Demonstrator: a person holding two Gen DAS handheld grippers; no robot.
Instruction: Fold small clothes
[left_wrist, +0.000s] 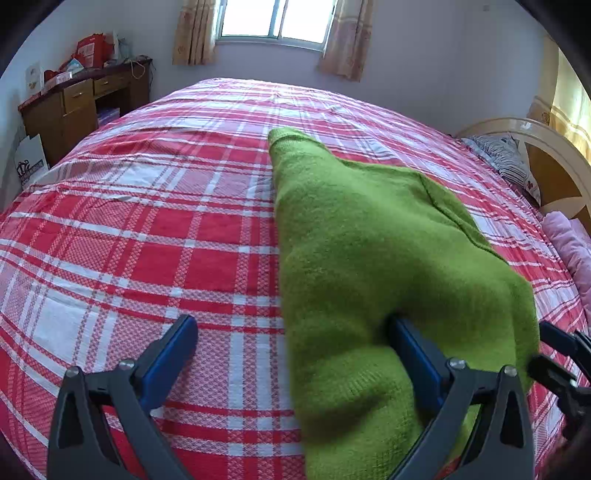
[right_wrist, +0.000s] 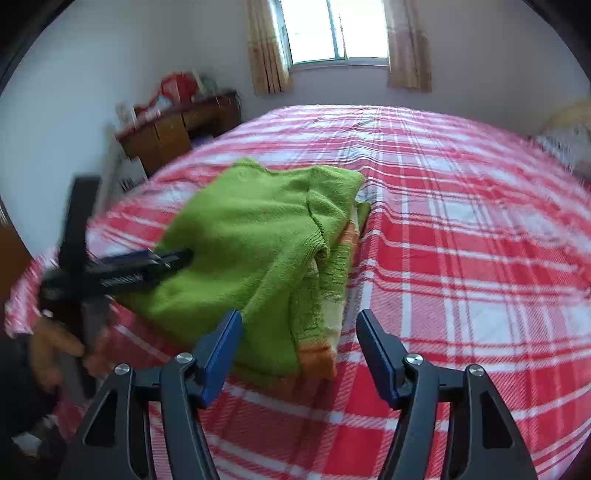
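A small green knitted sweater (left_wrist: 369, 240) with orange and cream stripes lies partly folded on the red plaid bed (left_wrist: 147, 221). My left gripper (left_wrist: 291, 336) is open; its right finger (left_wrist: 413, 350) is under a fold of the sweater, its left finger on the bedspread. In the right wrist view the sweater (right_wrist: 251, 229) lies left of centre, and the left gripper (right_wrist: 177, 258) reaches into it from the left. My right gripper (right_wrist: 299, 332) is open and empty, just above the sweater's near striped edge.
A wooden desk (left_wrist: 77, 107) with clutter stands at the far left wall. A window (left_wrist: 273, 18) with curtains is behind the bed. The headboard (left_wrist: 535, 155), a striped pillow (left_wrist: 502, 155) and pink fabric (left_wrist: 569, 243) are at the right.
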